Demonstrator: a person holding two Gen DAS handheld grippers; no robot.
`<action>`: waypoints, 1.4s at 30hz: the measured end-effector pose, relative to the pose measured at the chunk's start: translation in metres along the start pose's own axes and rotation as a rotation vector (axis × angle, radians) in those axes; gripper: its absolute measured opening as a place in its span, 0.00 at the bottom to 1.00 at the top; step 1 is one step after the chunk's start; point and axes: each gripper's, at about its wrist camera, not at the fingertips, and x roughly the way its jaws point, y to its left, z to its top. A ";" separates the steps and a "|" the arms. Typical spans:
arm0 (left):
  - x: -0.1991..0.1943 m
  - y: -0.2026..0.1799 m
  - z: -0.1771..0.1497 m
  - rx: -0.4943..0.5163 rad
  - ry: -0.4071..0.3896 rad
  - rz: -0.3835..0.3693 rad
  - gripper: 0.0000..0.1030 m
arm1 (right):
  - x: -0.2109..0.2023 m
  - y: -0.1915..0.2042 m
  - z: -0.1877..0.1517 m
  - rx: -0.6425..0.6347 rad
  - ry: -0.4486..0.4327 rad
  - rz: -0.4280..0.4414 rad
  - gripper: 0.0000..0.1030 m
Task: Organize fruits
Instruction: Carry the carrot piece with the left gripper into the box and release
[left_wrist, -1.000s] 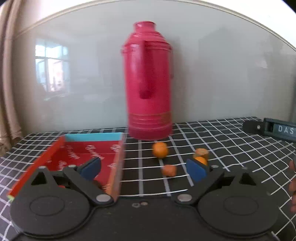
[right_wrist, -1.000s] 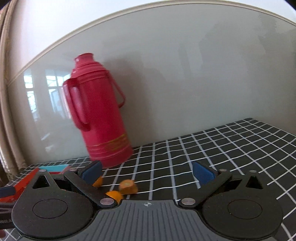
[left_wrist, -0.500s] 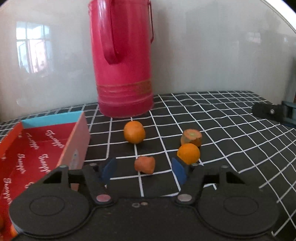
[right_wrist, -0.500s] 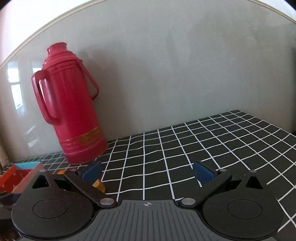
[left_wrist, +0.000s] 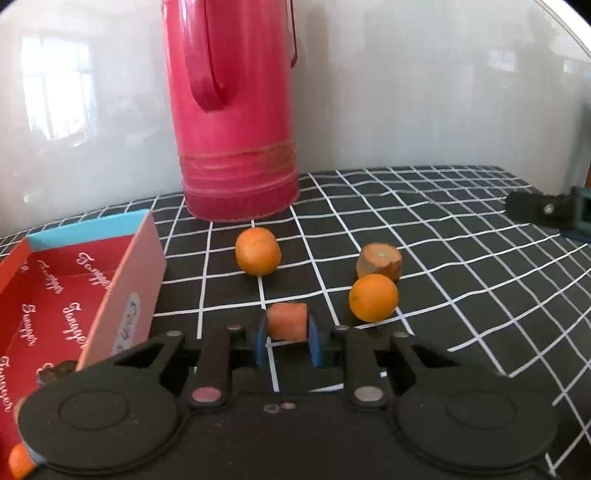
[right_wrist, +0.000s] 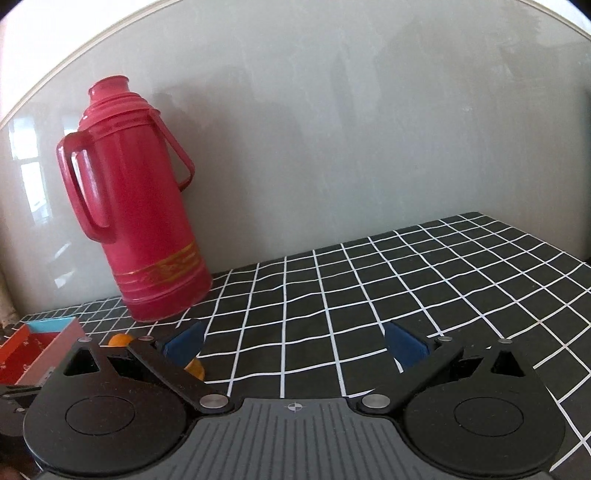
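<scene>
Carrot chunk (left_wrist: 287, 321) sits in front of the red thermos (left_wrist: 236, 122), pinched by the left hand-held gripper (left_wrist: 287, 341). Two oranges nearby on the checked surface (left_wrist: 461, 266), red box (left_wrist: 74, 291) left of it. Right hand-held gripper (right_wrist: 293, 341) spread wide, nothing in it.

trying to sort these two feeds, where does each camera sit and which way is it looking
Left wrist: sits on the left gripper, angled down at the checked cloth; its blue pads clamp a carrot piece, oranges beyond.
Right wrist: sits on the right gripper, jaws open and empty, facing the wall.
Shared: red thermos, red box.
</scene>
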 end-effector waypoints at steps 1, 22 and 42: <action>-0.004 0.000 0.000 0.001 -0.009 0.001 0.13 | -0.001 0.001 0.000 -0.005 0.002 0.003 1.00; -0.106 0.070 -0.021 -0.125 -0.178 0.139 0.13 | -0.019 0.039 -0.015 -0.033 0.005 0.056 1.00; -0.031 -0.024 -0.022 0.043 0.011 -0.036 0.12 | -0.026 0.010 -0.008 -0.025 -0.011 0.016 1.00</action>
